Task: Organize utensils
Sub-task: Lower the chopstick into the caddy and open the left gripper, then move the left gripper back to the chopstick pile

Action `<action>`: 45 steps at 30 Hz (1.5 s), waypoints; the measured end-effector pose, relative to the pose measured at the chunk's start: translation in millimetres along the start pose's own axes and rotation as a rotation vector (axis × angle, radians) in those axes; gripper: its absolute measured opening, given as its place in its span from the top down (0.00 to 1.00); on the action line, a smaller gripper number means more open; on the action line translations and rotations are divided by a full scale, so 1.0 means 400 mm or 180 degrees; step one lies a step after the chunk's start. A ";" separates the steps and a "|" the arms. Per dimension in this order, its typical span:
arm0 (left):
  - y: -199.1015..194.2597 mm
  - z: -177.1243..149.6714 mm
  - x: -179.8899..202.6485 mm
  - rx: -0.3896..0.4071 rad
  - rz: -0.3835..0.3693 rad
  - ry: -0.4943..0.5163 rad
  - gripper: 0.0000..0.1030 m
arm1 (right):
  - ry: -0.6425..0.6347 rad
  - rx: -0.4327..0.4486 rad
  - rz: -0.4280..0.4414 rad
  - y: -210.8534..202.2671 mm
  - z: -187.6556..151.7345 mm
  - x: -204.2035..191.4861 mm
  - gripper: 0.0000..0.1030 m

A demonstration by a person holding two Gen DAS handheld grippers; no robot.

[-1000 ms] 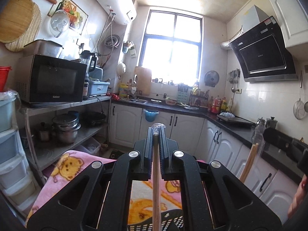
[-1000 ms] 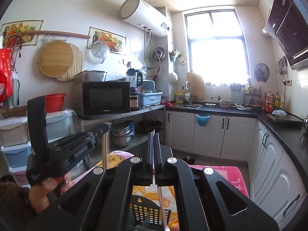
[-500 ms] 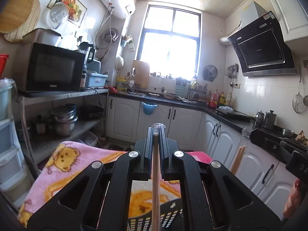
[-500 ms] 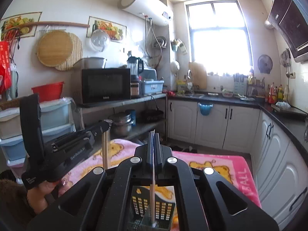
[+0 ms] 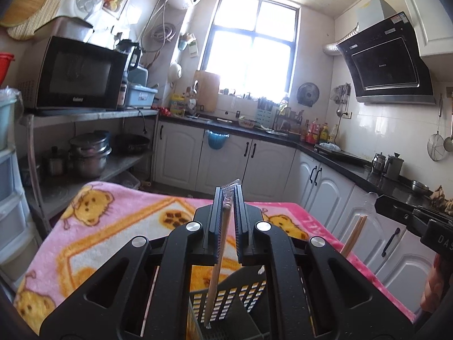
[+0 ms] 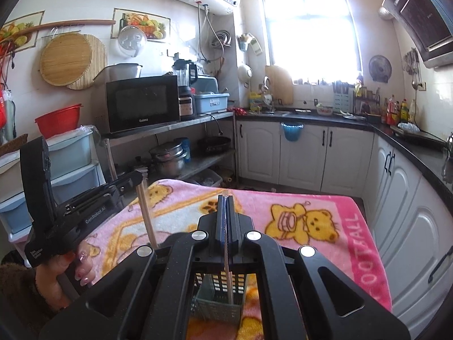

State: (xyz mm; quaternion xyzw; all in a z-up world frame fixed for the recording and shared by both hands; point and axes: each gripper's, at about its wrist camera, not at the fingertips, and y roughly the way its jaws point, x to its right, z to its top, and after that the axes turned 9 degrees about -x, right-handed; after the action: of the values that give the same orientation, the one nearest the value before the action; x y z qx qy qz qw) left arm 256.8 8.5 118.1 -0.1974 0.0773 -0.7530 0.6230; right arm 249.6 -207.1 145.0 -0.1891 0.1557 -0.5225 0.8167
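The left tongs (image 5: pixel 228 195) stand slightly apart. Their jaws have just been opening, and the left chopsticks (image 5: pixel 218 255), in a clear wrapper, lean loosely against one jaw with a gap on the other side. They are between the jaws but no longer pinched. The right tongs (image 6: pixel 225 201) are closed tight on the right chopsticks (image 6: pixel 226 260), which hang almost straight down from the jaws.

Both sets reach down into the slotted basket (image 5: pixel 240 291), which sits directly below and just in front of both tongs on the pink bear blanket (image 5: pixel 113 226). The lower ends of the left chopsticks are inside the basket, apparently near its floor. The right chopsticks also end inside it, though I cannot tell whether they touch the bottom or which compartment each set is in.

By my reading the task is well along for these two items. The carrying and lowering are done, and the left release looks under way. Still to do are letting go on the right and lifting both tongs clear without dragging the wrappers back out. No other utensils show on the blanket.
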 end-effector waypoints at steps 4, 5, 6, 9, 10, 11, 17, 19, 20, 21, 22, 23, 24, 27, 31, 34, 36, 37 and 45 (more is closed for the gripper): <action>-0.014 -0.009 -0.012 -0.0027 -0.0015 -0.0029 0.81 | 0.0014 -0.0032 -0.0030 -0.003 -0.012 0.004 0.93; -0.019 -0.011 -0.014 -0.0036 -0.0015 -0.0038 0.81 | 0.0021 -0.0037 -0.0039 -0.005 -0.016 0.004 0.92; -0.025 -0.014 -0.018 -0.0040 -0.0012 -0.0058 0.79 | 0.0029 -0.0041 -0.0041 -0.008 -0.020 0.007 0.89; -0.041 -0.019 -0.028 -0.0066 -0.0036 -0.0106 0.70 | 0.0038 -0.0038 -0.0061 -0.018 -0.032 0.012 0.78; -0.050 -0.020 -0.033 -0.0069 -0.0046 -0.0125 0.67 | 0.0035 -0.0033 -0.0071 -0.020 -0.035 0.011 0.76; -0.058 -0.023 -0.036 -0.0066 -0.0051 -0.0138 0.66 | 0.0025 -0.0033 -0.0080 -0.024 -0.039 0.009 0.75; -0.107 -0.035 -0.046 -0.0055 -0.0106 -0.0206 0.44 | 0.0001 -0.0022 -0.0128 -0.042 -0.060 0.004 0.64; -0.121 -0.038 -0.049 -0.0047 -0.0110 -0.0219 0.32 | 0.0012 -0.0018 -0.0124 -0.051 -0.070 0.004 0.61; -0.129 -0.039 -0.050 -0.0036 -0.0108 -0.0225 0.29 | 0.0018 -0.0017 -0.0122 -0.056 -0.076 0.003 0.61; -0.138 -0.041 -0.049 -0.0024 -0.0107 -0.0234 0.22 | 0.0020 -0.0014 -0.0125 -0.059 -0.078 0.001 0.59; -0.144 -0.043 -0.051 -0.0018 -0.0116 -0.0241 0.16 | 0.0020 -0.0010 -0.0131 -0.063 -0.082 0.001 0.56; -0.151 -0.043 -0.051 -0.0010 -0.0133 -0.0256 0.14 | 0.0014 -0.0006 -0.0143 -0.069 -0.088 -0.001 0.56; -0.161 -0.046 -0.053 -0.0004 -0.0156 -0.0275 0.12 | 0.0010 -0.0004 -0.0148 -0.072 -0.090 -0.002 0.55; -0.183 -0.056 -0.058 -0.0003 -0.0164 -0.0298 0.10 | 0.0005 0.0002 -0.0141 -0.085 -0.103 -0.007 0.50; -0.205 -0.072 -0.067 -0.0013 -0.0195 -0.0341 0.10 | -0.0007 0.0003 -0.0143 -0.101 -0.124 -0.018 0.48; -0.219 -0.089 -0.076 -0.0050 -0.0176 -0.0367 0.10 | -0.0019 -0.0009 -0.0127 -0.111 -0.141 -0.026 0.46; -0.226 -0.102 -0.083 -0.0084 -0.0177 -0.0386 0.10 | -0.0028 -0.0018 -0.0117 -0.117 -0.154 -0.033 0.46; -0.229 -0.107 -0.085 -0.0093 -0.0168 -0.0390 0.10 | -0.0031 -0.0022 -0.0113 -0.119 -0.158 -0.035 0.46; -0.243 -0.160 -0.115 -0.0248 -0.0109 -0.0466 0.10 | -0.0067 -0.0063 -0.0086 -0.142 -0.199 -0.059 0.44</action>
State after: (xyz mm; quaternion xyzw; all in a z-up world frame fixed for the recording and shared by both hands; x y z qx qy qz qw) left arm 150.2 65.5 85.9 -0.2772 0.0574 -0.7436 0.6058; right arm 158.9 -219.1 103.1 -0.2048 0.1497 -0.5299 0.8092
